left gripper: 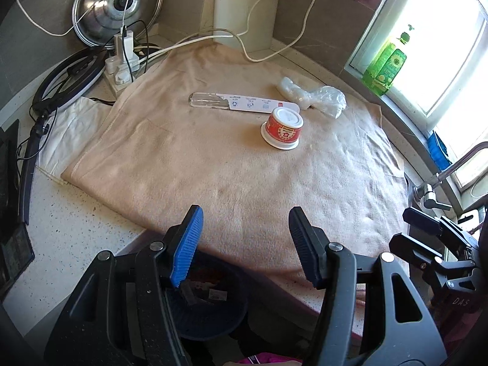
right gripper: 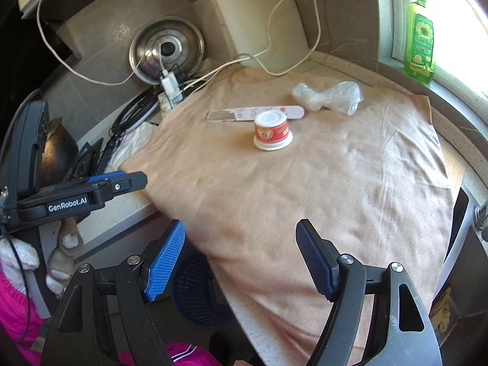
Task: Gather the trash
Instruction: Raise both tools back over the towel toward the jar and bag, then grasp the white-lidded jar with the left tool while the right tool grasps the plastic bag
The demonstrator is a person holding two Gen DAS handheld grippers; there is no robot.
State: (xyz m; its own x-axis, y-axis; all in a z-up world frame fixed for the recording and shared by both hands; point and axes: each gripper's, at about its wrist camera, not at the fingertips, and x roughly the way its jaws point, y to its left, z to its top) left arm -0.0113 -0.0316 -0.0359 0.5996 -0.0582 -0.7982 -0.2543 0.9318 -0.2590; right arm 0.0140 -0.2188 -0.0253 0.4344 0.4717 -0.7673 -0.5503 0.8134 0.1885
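A red and white cup stands upside down on the beige towel. Behind it lies a long white package strip. A crumpled clear plastic wrapper lies to the right of the strip. A dark blue mesh basket sits below the counter's front edge. My left gripper is open and empty over the towel's near edge. My right gripper is open and empty, also at the near edge.
A power strip with white cables, a steel lid and a cutting board stand at the back. A green bottle stands on the sill. A faucet is at the right.
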